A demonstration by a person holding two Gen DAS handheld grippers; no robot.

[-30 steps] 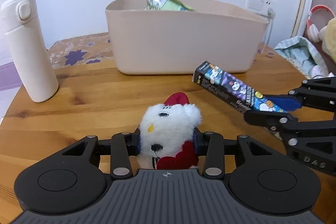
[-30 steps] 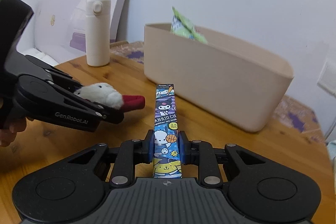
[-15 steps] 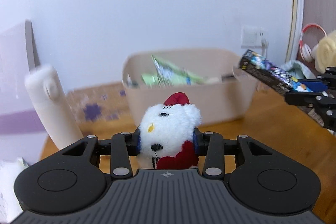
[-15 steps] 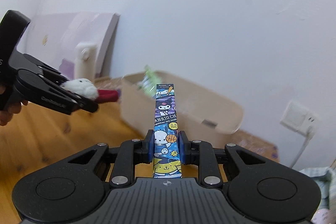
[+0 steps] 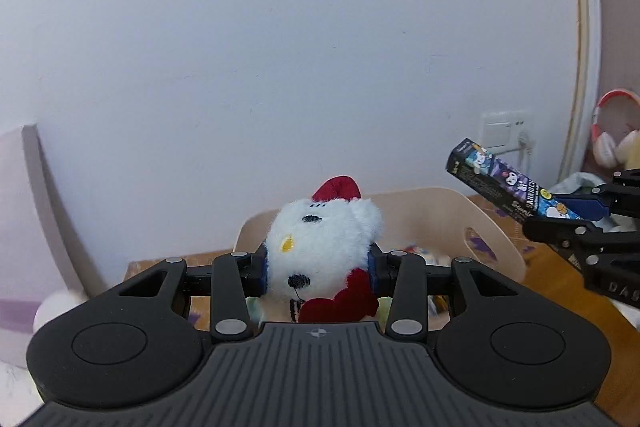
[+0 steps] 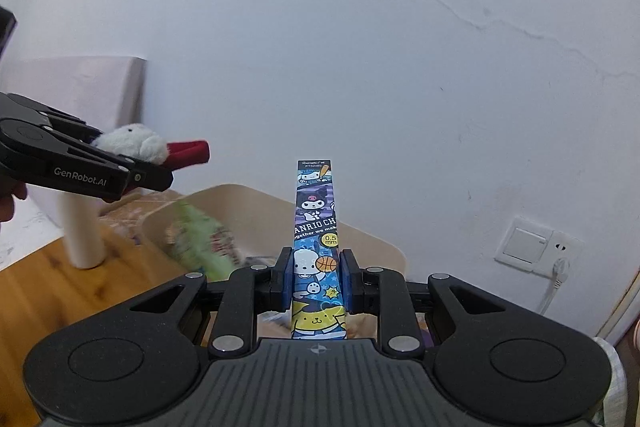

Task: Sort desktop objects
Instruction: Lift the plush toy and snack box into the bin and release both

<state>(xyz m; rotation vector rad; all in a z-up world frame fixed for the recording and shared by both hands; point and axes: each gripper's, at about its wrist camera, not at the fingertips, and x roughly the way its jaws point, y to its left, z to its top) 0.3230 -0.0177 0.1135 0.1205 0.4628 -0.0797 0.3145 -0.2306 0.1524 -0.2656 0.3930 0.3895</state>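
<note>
While left claw (image 5: 318,269) clamps plush toy (image 5: 320,247), right claw (image 6: 316,283) pinches pen box (image 6: 317,227).

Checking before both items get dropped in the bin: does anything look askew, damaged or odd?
Nothing is spilled or broken. The plush toy sits tilted in the left gripper, its face turned sideways. The pen box is clamped near one end by the right gripper, most of it sticking out. Both hang above the beige bin.

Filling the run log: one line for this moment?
left hand-held gripper: holds plush toy | right hand-held gripper: holds pen box | both above bin
</note>
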